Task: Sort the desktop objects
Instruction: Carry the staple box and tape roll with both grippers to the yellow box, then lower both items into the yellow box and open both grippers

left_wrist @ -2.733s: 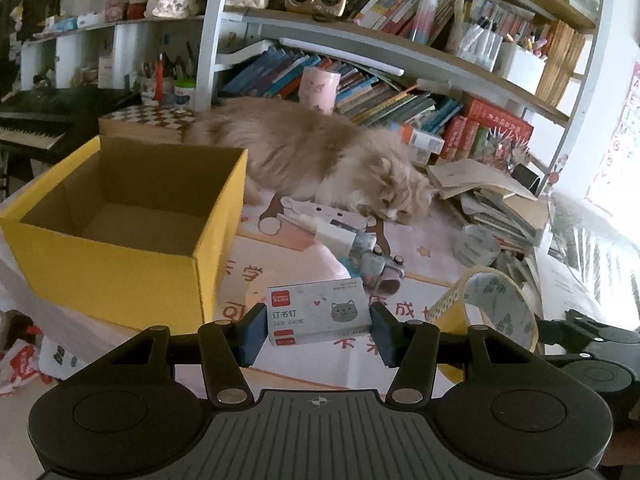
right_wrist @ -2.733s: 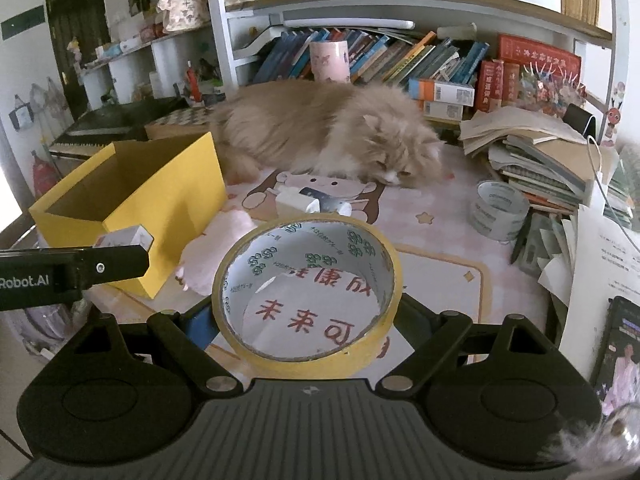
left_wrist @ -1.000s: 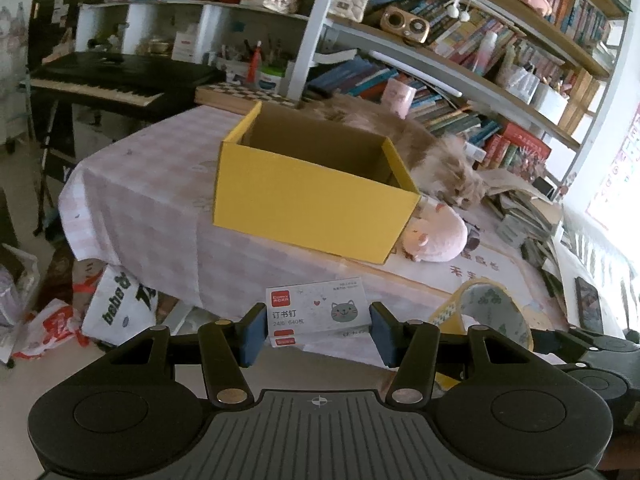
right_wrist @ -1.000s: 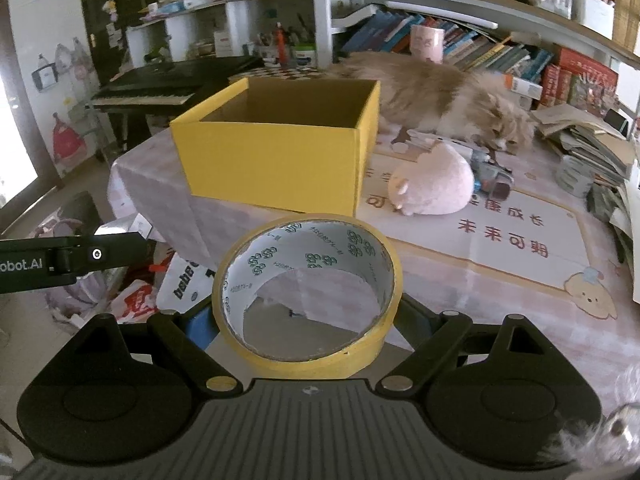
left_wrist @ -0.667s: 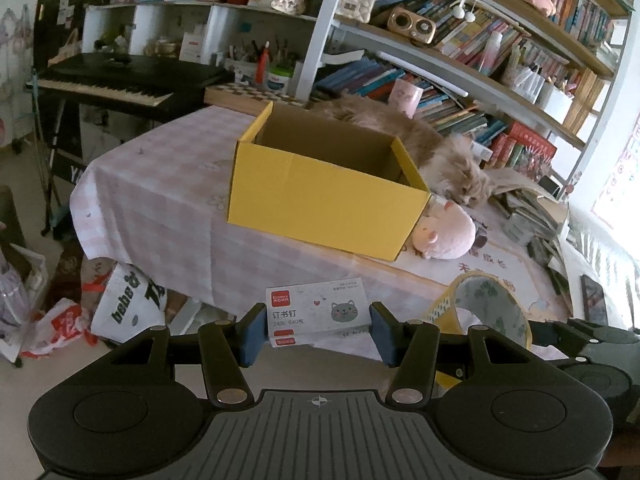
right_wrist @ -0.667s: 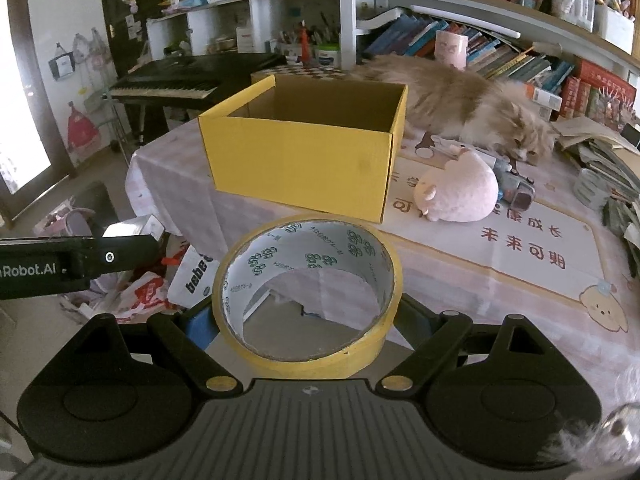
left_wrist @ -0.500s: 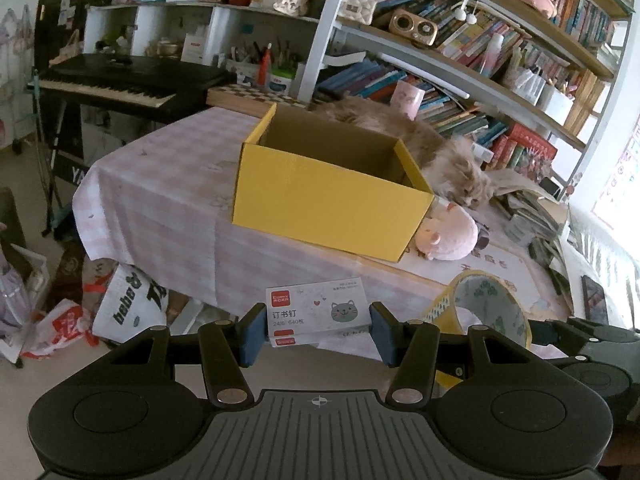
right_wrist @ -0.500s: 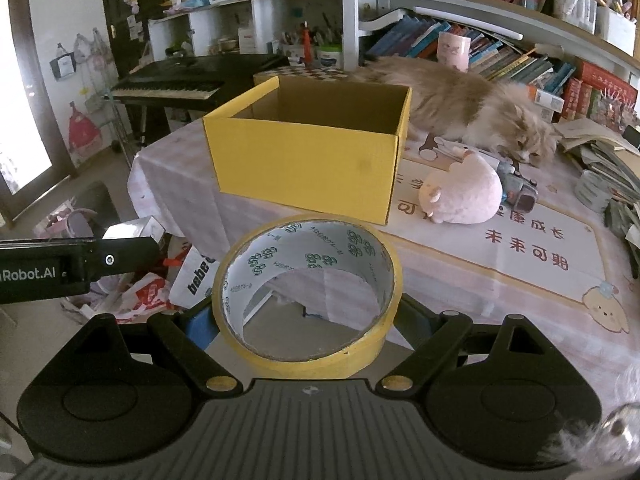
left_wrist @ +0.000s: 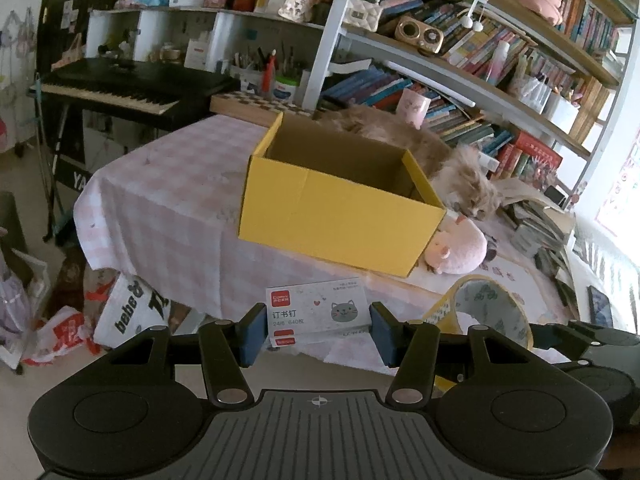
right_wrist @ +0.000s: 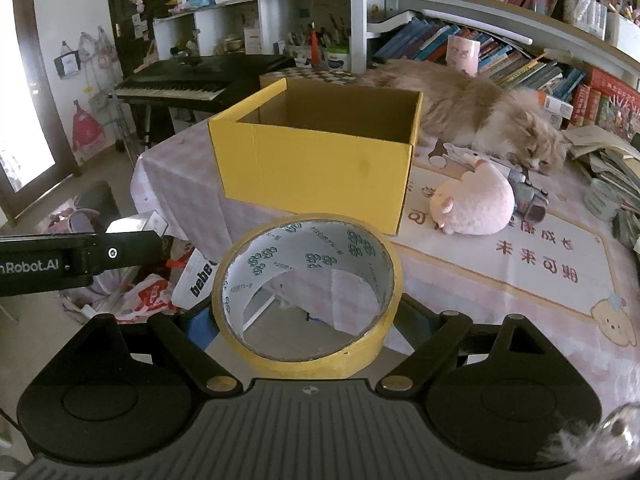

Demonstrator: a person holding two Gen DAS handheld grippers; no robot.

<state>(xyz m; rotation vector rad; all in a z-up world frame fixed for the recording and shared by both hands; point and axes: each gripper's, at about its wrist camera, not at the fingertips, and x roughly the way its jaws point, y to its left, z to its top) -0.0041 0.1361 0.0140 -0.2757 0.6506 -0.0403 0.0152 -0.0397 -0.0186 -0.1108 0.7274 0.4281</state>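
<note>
Cat point(left_wrist: 440, 160) body hidden behind yellow box point(left_wrist: 340, 216); tape roll point(right_wrist: 308, 292) covers right gripper's fingertips, lower centre.

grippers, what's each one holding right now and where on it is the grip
The left gripper clamps the staple box by its two short ends. The right gripper squeezes the yellow tape roll across its outer rim.

2 wrist views, both facing yellow box point(left_wrist: 340, 216)

Checked-cloth table point(left_wrist: 168, 200) under yellow box point(left_wrist: 340, 216), cat point(right_wrist: 488, 116), pink plush point(right_wrist: 476, 204).
</note>
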